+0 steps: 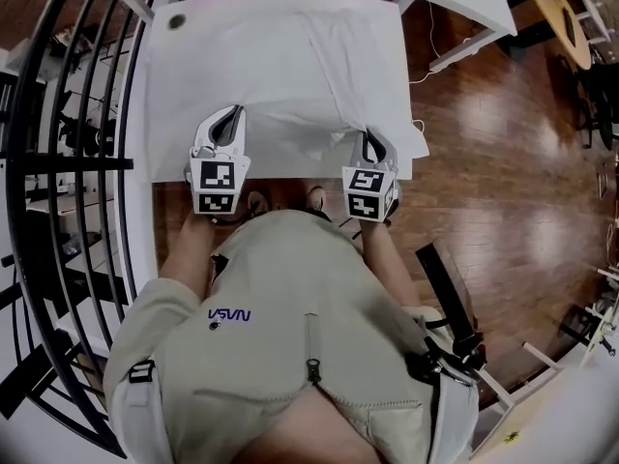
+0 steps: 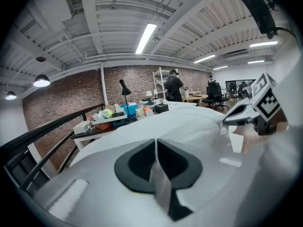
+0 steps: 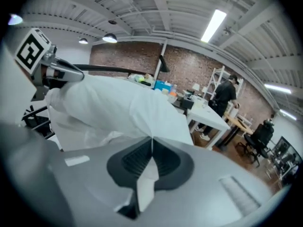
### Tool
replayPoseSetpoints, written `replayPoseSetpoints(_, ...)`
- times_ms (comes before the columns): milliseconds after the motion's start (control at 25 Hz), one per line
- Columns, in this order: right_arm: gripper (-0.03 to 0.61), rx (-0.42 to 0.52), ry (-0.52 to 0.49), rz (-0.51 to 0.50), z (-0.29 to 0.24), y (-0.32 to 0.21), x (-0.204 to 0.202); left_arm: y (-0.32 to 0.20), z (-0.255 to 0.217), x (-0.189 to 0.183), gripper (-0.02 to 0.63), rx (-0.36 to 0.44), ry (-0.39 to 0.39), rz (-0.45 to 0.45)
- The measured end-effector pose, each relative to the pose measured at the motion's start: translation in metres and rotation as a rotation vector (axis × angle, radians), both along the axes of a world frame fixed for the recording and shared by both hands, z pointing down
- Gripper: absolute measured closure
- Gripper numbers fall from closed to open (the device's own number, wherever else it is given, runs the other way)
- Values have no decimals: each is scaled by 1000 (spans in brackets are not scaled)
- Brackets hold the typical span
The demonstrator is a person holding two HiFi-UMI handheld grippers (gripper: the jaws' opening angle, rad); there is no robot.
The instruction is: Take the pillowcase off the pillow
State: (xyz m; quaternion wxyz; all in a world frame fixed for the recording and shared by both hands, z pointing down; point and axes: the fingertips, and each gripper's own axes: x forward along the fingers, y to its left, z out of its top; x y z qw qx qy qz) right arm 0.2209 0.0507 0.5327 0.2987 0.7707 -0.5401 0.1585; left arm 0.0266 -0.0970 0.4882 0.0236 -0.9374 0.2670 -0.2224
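Observation:
A white pillow in its white pillowcase point(image 1: 290, 75) lies on a white table point(image 1: 160, 85). Both grippers sit at the pillow's near edge. My left gripper point(image 1: 232, 114) is shut on the near-left edge of the pillowcase, and a strip of white cloth point(image 2: 158, 174) is pinched between its jaws. My right gripper point(image 1: 367, 136) is shut on the near-right corner, with a fold of cloth point(image 3: 144, 183) between its jaws. In the left gripper view the pillow point(image 2: 189, 126) bulges ahead and the right gripper point(image 2: 246, 115) shows beside it. In the right gripper view the pillow point(image 3: 118, 108) rises toward the left gripper point(image 3: 54, 70).
A black railing point(image 1: 58, 162) runs along the table's left side. A second white table point(image 1: 464, 8) stands at the back right on the wooden floor point(image 1: 503, 162). A cluttered table point(image 2: 118, 116) and a standing person point(image 2: 174, 86) are further back.

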Motion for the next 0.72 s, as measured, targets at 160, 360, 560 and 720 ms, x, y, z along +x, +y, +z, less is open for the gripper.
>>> replayPoseSetpoints(160,571,-77,-71,35,41,14,13,10,25,-6,594,-91,-9,-26)
replayPoseSetpoints(360,571,-114,-135,-13,57,18,6,24,47,-4,594,-140,-13,-48)
replayPoseSetpoints(560,561,-76,-186,-63,50,15,-1,26,47,4,588,-114,-35,-32)
replayPoseSetpoints(720,523,-37,-235,-119,38,16,-13,27,37,5,568,-93,-42,-37)
